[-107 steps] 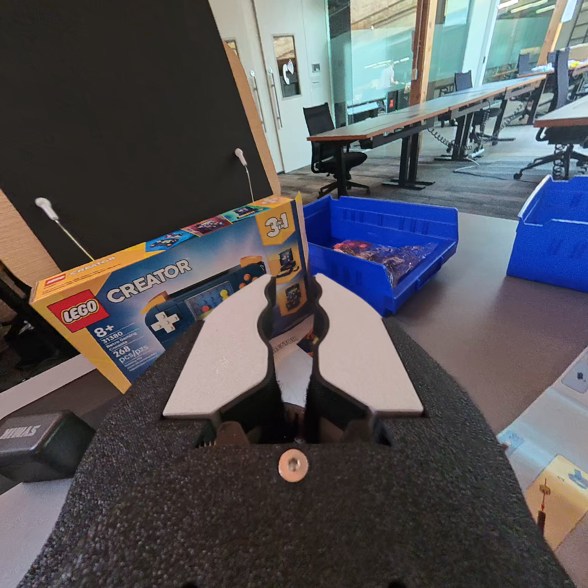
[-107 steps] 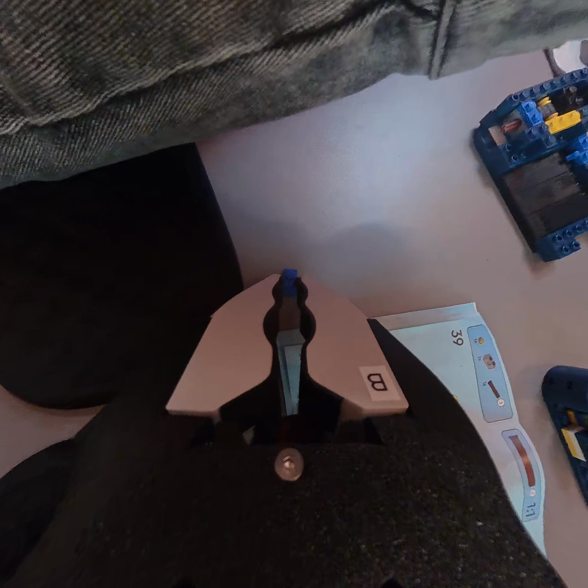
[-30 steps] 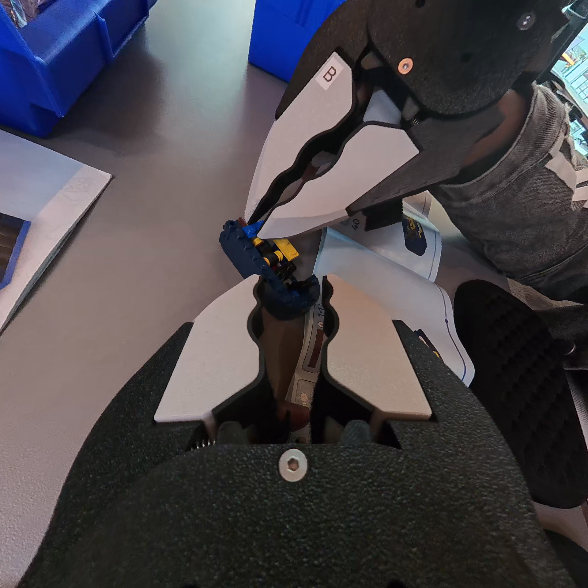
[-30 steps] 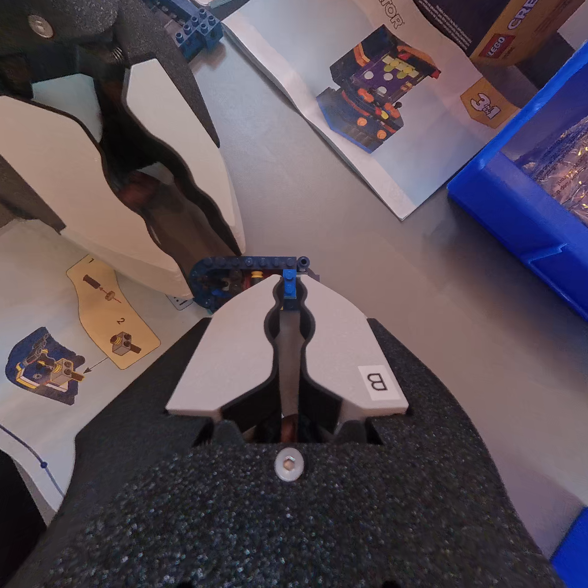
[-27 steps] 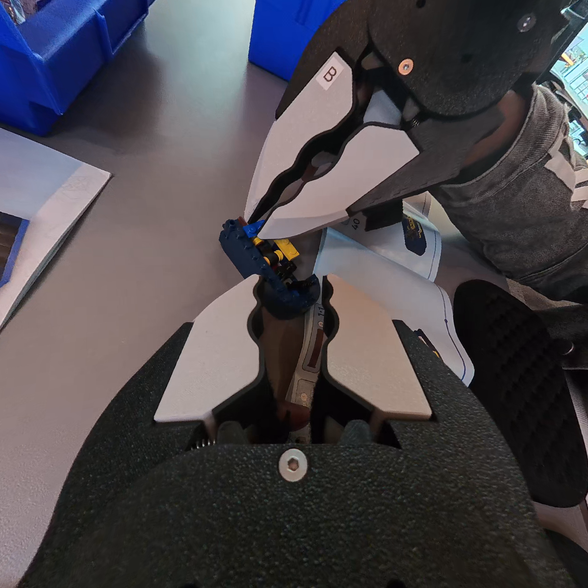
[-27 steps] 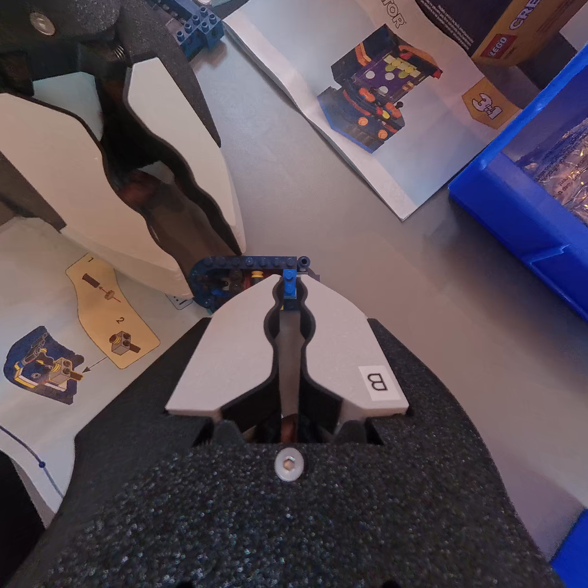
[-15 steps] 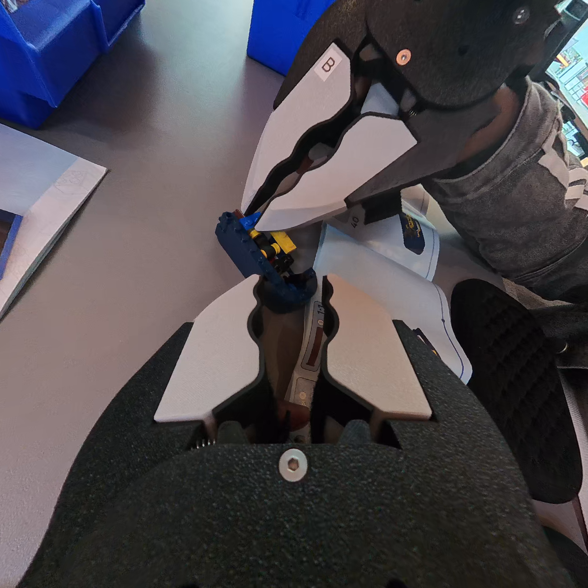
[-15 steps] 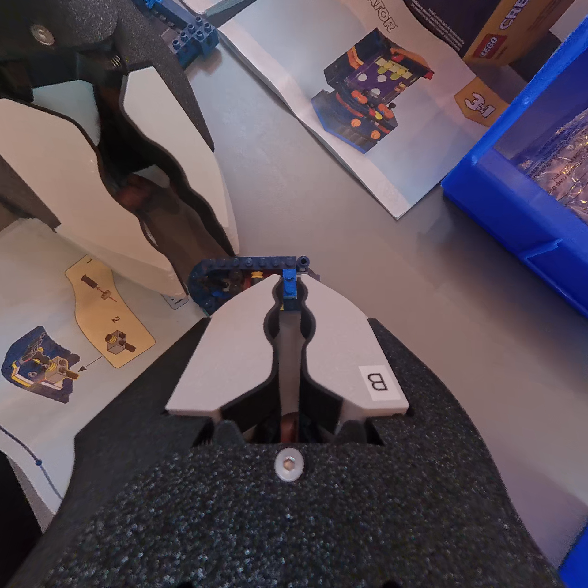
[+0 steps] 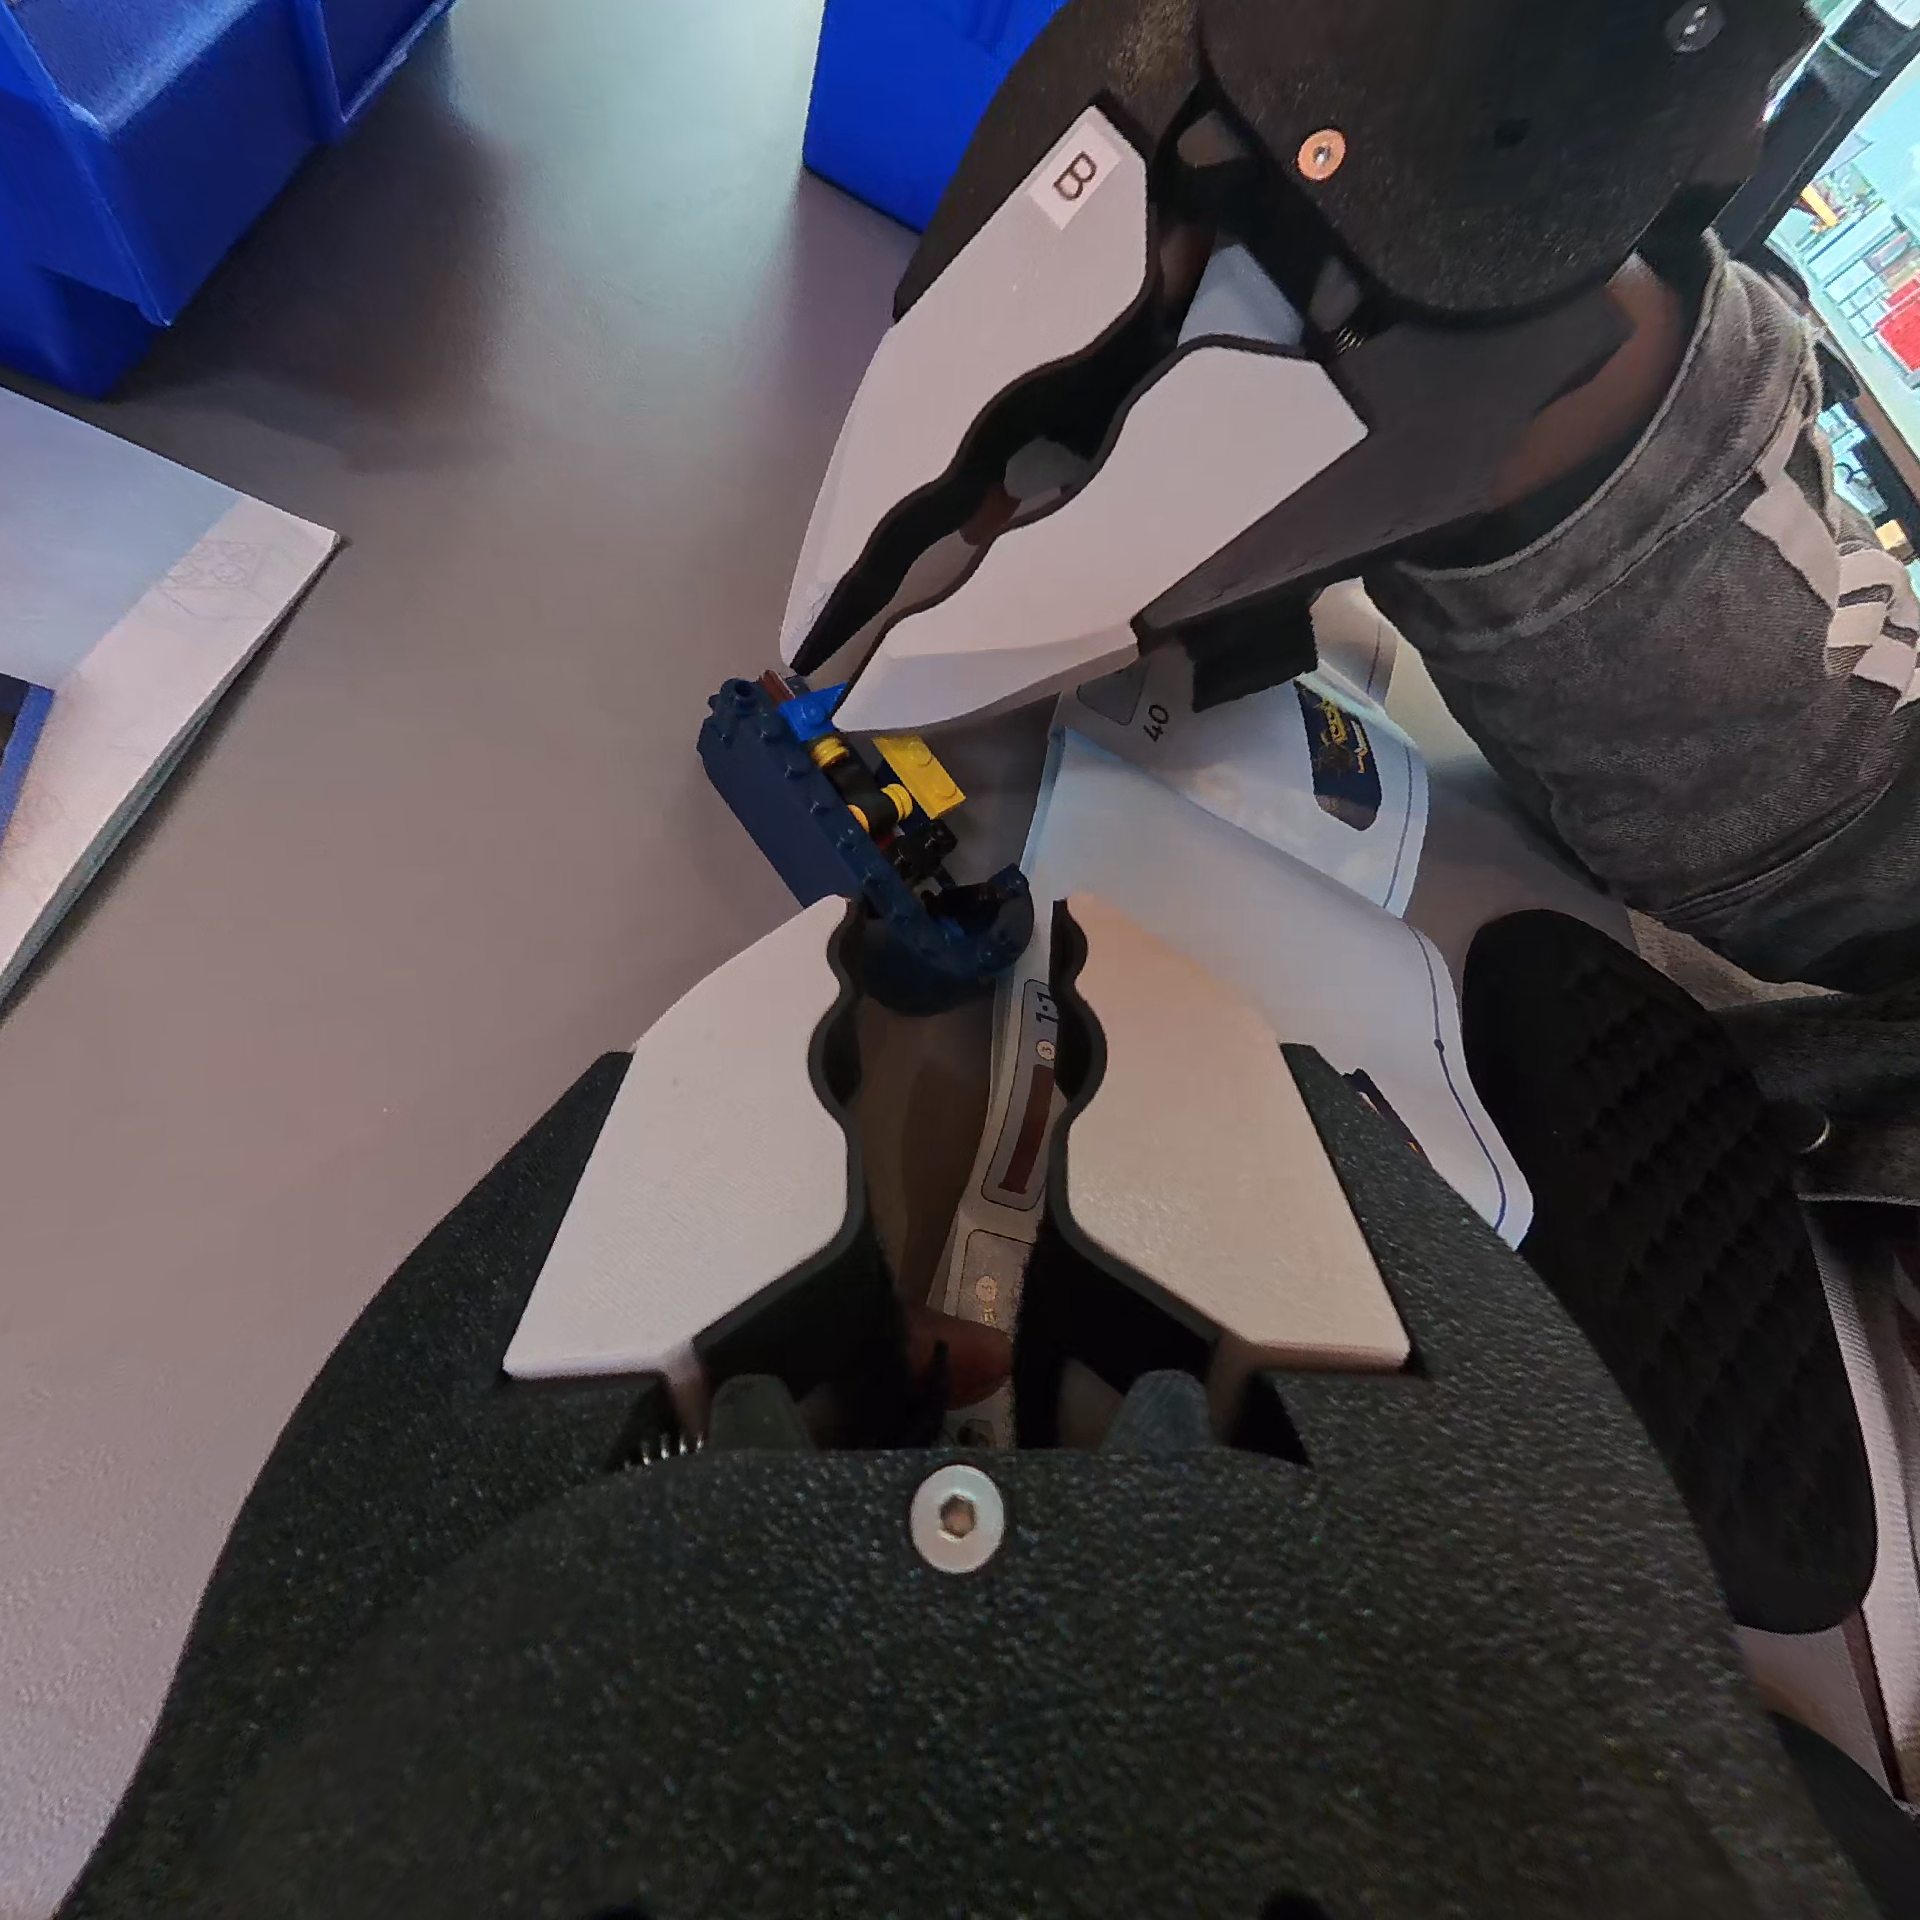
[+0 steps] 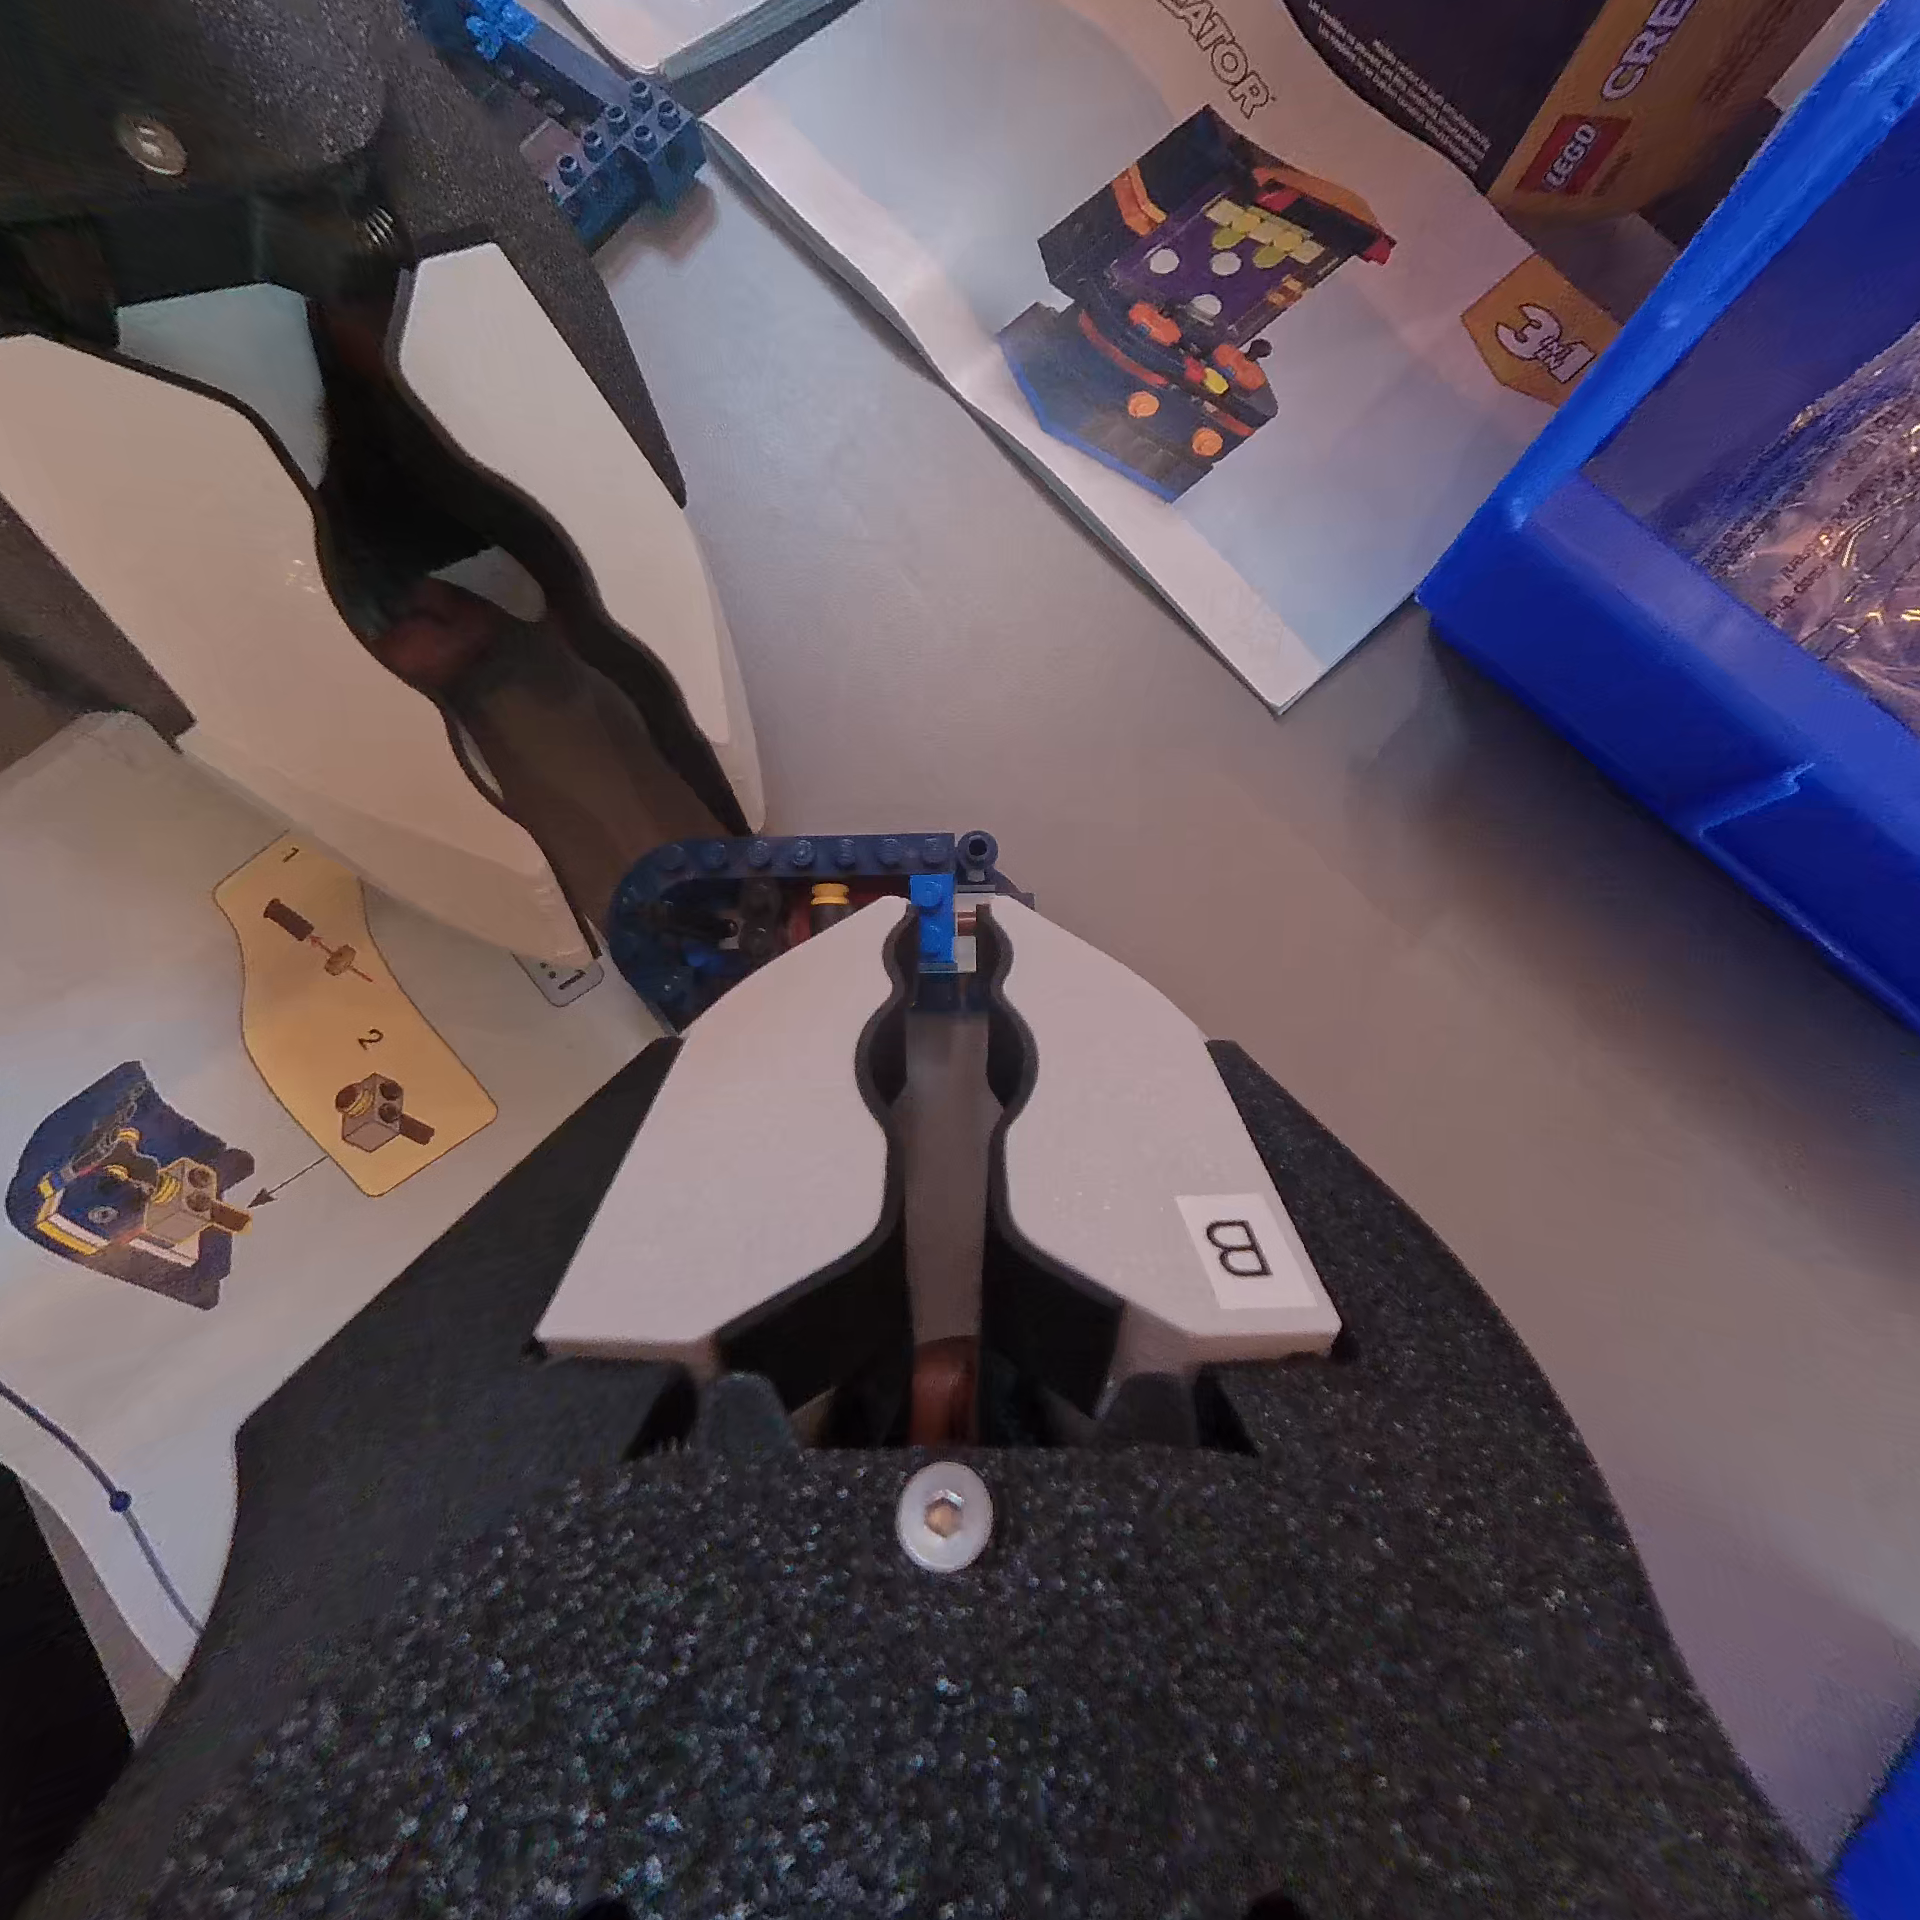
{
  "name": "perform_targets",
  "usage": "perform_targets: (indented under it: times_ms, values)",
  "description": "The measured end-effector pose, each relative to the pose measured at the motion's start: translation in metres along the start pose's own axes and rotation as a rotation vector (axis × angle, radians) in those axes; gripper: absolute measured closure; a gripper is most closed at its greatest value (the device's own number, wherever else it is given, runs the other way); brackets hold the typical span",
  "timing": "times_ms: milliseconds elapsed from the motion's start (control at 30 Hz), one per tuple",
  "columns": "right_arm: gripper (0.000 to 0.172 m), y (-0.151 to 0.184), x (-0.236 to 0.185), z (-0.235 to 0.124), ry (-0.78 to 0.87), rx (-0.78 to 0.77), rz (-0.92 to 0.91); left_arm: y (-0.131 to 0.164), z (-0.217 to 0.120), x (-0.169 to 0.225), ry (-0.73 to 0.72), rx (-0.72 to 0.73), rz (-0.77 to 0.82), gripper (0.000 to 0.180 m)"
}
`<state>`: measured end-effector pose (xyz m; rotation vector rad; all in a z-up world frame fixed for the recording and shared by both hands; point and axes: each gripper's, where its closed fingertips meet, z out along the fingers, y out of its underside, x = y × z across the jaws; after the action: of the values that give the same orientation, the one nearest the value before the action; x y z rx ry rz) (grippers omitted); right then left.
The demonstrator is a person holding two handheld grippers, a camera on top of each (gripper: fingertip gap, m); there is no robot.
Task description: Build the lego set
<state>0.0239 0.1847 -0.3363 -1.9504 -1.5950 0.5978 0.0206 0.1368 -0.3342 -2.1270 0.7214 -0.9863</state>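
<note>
My left gripper [image 9: 951, 909] is shut on the rounded end of a dark blue brick assembly [image 9: 790, 800] and holds it tilted just above the grey table [image 9: 416, 831]. Yellow and black parts sit inside the assembly. My right gripper [image 10: 940, 914] reaches its far end from the opposite side. A small blue plate [image 10: 933, 920] sits on that end, between the right fingertips. The right jaws stand slightly apart, and a narrow gap shows between the plate and the right-hand pad. In the left wrist view the plate [image 9: 805, 712] lies just under the right gripper [image 9: 821, 691].
An open instruction booklet [image 9: 1247, 883] lies under the grippers, and another booklet [image 10: 1143, 312] lies farther off. Blue bins [image 10: 1714, 623] [image 9: 125, 156] stand around the table. A yellow toy box [image 10: 1621, 104] and a second blue brick build [image 10: 613, 135] are at the far edge. A person's grey sleeve [image 9: 1662, 623] is on the right. One gripper's finger ends stand about 5 cm off the other's.
The right fingers pinched the small blue plate before. They have now parted a little around it, and it stays on the assembly. The left grasp and both grippers' places are almost unchanged.
</note>
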Motion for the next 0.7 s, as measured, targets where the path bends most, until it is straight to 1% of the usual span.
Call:
perform_targets:
  times_ms: [300, 400, 467, 533, 700]
  values:
    - [0.162, -0.0018, 0.0008, -0.0024, -0.002, 0.019, -0.003, 0.0008, 0.0002, 0.0002, 0.005, -0.003, -0.007, 0.146]
    - [0.165, -0.0035, 0.0001, -0.004, -0.009, 0.032, -0.007, 0.001, 0.0003, 0.0001, 0.007, -0.005, -0.01, 0.146]
    - [0.172, -0.0067, 0.0005, -0.0059, -0.008, 0.054, -0.014, 0.0013, 0.0005, 0.0, 0.007, -0.007, -0.012, 0.146]
    - [0.172, -0.0099, 0.0023, -0.0069, -0.001, 0.077, -0.015, 0.0012, 0.0004, -0.0002, 0.007, -0.007, -0.013, 0.147]
    - [0.172, -0.0052, -0.0005, -0.0018, -0.026, 0.056, -0.024, 0.001, 0.0004, -0.0006, 0.003, -0.005, -0.014, 0.147]
